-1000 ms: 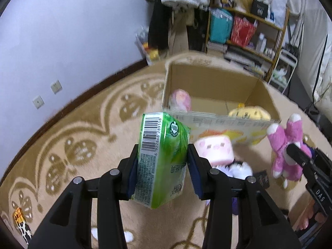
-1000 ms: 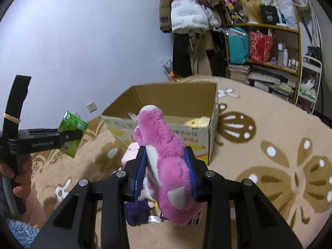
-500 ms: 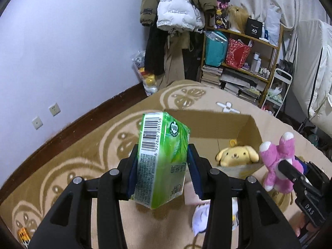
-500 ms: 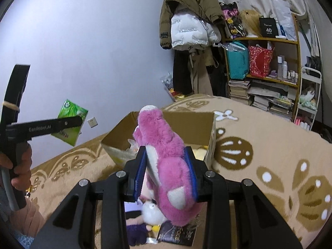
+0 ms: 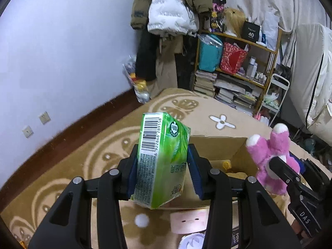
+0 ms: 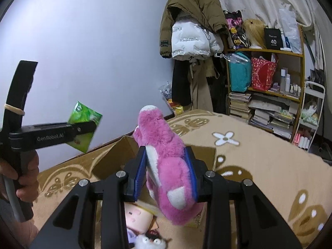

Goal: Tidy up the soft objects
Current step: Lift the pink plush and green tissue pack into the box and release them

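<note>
My left gripper (image 5: pixel 162 173) is shut on a green tissue pack (image 5: pixel 161 159), held upright in the air above the near side of an open cardboard box (image 5: pixel 215 145). My right gripper (image 6: pixel 166 173) is shut on a pink plush bear (image 6: pixel 168 166), also lifted over the box (image 6: pixel 116 155). In the left wrist view the pink bear (image 5: pixel 269 151) hangs at the right in the other gripper (image 5: pixel 290 178). In the right wrist view the green pack (image 6: pixel 84 126) shows at the left in the left gripper (image 6: pixel 83 128), with a hand (image 6: pixel 27 176) on the handle.
A pink square-faced plush (image 5: pixel 188 221) and a white plush (image 5: pixel 193 241) lie on the patterned beige carpet (image 5: pixel 99 155) in front of the box. A yellow plush (image 5: pixel 227 164) lies inside it. Coats (image 5: pixel 174 14) and a cluttered shelf (image 5: pixel 238 66) stand at the far wall.
Both grippers have risen with their loads and moved toward the box. The box and floor plushes have dropped lower in both views, and more of the wall and coats shows.
</note>
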Motion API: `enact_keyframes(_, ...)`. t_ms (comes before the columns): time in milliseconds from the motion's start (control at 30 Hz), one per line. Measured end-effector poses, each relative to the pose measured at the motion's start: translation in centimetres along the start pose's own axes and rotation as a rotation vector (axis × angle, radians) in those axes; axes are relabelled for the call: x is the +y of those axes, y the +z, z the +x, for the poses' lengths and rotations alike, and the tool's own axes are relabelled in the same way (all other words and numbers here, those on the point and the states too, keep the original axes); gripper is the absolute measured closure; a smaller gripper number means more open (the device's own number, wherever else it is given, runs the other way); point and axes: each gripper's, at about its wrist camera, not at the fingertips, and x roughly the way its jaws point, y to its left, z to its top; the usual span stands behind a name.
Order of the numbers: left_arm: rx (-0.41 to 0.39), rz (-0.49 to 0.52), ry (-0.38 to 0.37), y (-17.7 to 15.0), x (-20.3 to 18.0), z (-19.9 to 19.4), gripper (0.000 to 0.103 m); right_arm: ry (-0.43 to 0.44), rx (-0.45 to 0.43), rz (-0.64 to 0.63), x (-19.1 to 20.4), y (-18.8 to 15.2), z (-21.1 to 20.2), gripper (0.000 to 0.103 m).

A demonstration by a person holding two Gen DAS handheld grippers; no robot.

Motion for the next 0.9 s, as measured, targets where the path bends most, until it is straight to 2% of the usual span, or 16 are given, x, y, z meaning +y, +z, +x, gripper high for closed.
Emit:
enact_keyframes(200, 0.059, 0.031, 0.030, -0.6, -0.7, 3.5, 0.061, -0.002, 0.027, 0.012, -0.1, 0.1, 1.5, 0.065)
enact_keyframes(267, 0.078, 0.034, 0.035, -1.1, -0.8, 4.4, 0.061, -0.005, 0.052, 0.015, -0.2, -0.3, 2.6, 0.065)
enact_keyframes(400, 0.110, 0.103, 0.066, -2.2, -1.4, 5.8, 0.060, 0.007, 0.122, 0.040, -0.3, -1.6, 4.1, 0.065)
enact_keyframes(500, 0.127, 0.124, 0.060, -2.8, -1.6, 6.4, 0.059, 0.001, 0.153, 0.033, -0.2, -2.2, 4.6, 0.063)
enact_keyframes(700, 0.154, 0.060, 0.039, -3.3, -0.7, 7.0, 0.057, -0.002, 0.187, 0.028, -0.4, -2.0, 5.3, 0.062)
enact_keyframes(800, 0.156, 0.058, 0.049, -3.3, -0.8, 7.1, 0.040, -0.003, 0.188, 0.021, -0.3, -1.6, 5.3, 0.061)
enact_keyframes(833, 0.150, 0.063, 0.058, -3.3, -0.7, 6.9, 0.029, -0.006, 0.186, 0.021, -0.3, -1.4, 5.1, 0.058)
enact_keyframes(867, 0.145, 0.069, 0.073, -3.3, -0.8, 6.7, 0.020, -0.010, 0.182, 0.023, -0.4, -1.3, 5.0, 0.049)
enact_keyframes(900, 0.146, 0.070, 0.091, -3.2, -0.8, 6.6, 0.017, -0.022, 0.175, 0.027, -0.5, -1.1, 4.7, 0.043)
